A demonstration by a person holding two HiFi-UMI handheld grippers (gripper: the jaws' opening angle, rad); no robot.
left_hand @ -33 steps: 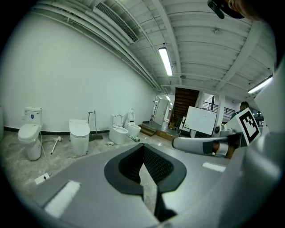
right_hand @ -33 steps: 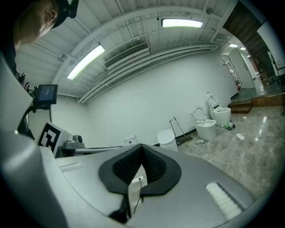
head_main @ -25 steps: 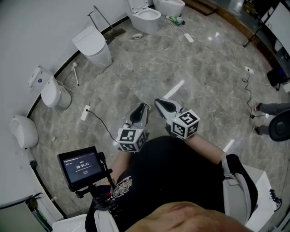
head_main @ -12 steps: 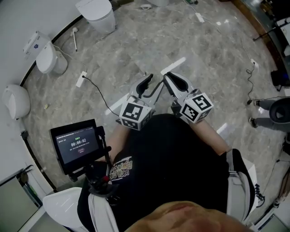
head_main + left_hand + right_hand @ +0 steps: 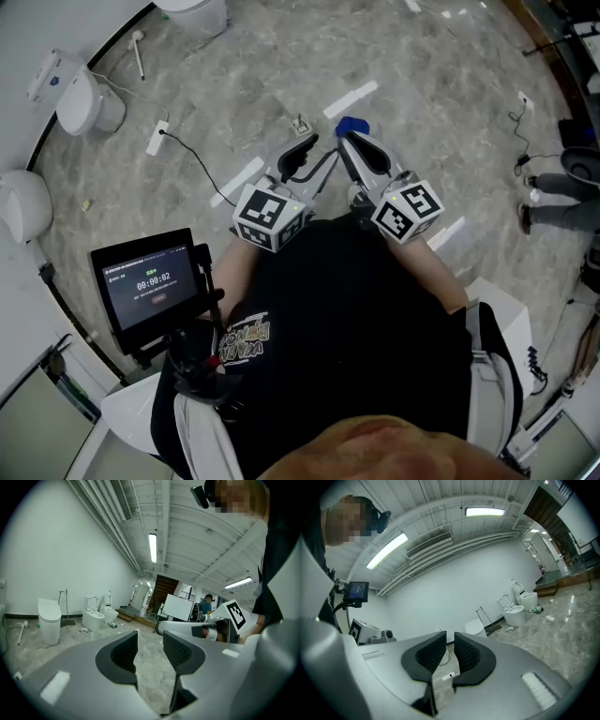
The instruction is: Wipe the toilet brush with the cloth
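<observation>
toilet brush: white, long-handled, lying flat on the grey marbled floor close to the wall, between two white toilets. well apart from both grippers, touched by nothing. small in frame, so named by shape only. the left gripper view shows it on the floor just left of a toilet.

cloth: possibly the blue item on the floor just past the tip of the right gripper. mostly hidden, cannot confirm.

left gripper: held in front of the person's black shirt, pointing out over the floor. jaws apart, having just been closing a little. only floor shows between its pads; it holds nothing.

right gripper, own view: jaws a narrow gap apart, having just been opening. nothing between its pads; it holds nothing. it lies beside the left gripper, tips near each other.

surroundings: white power strip with a black cable on the floor near the brush. white tape strip beyond the grippers. mounted screen showing a timer, at the person's left. whiteboard far across the room.
</observation>
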